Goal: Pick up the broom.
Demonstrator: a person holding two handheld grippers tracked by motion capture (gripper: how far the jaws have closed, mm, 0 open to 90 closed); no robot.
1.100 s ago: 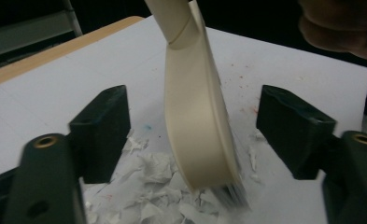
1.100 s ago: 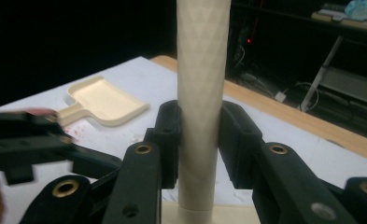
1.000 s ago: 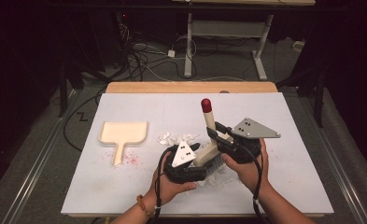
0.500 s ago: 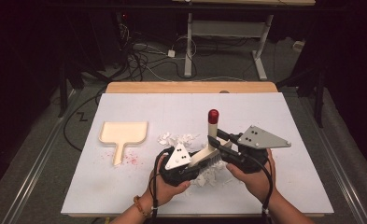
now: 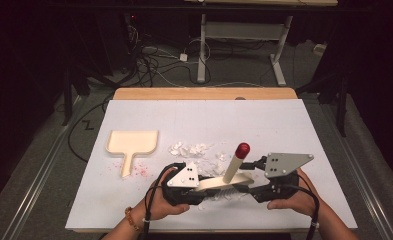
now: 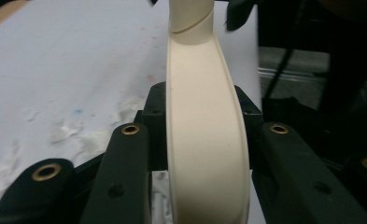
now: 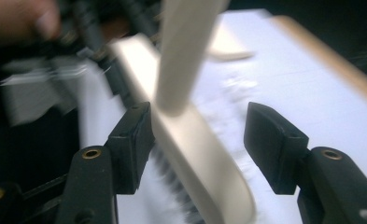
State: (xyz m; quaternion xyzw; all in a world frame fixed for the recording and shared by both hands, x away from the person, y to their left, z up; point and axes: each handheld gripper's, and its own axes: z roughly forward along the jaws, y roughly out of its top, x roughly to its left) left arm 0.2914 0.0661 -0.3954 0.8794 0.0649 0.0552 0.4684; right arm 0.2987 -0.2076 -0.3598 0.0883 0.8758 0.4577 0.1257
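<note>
One cream brush (image 5: pixel 223 183) with a red-tipped handle lies near the front of the white tabletop (image 5: pixel 284 125), its handle slanting up. The left hand-held gripper (image 5: pixel 196 187) is clamped on the brush head. The right hand-held gripper (image 5: pixel 251 189) has just been opening, its jaws either side of the brush without pressing. One cream dustpan (image 5: pixel 132 145) sits far left; white scraps (image 5: pixel 194 150) lie scattered between.

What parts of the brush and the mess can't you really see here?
- Brush bristles: high view, tucked under its cream back and the left gripper.
- Brush handle's red tip: cut off by the top edge in both gripper views.
- White scraps: too small in the high view to tell what they are.
- Right gripper view: smeared by motion.
</note>
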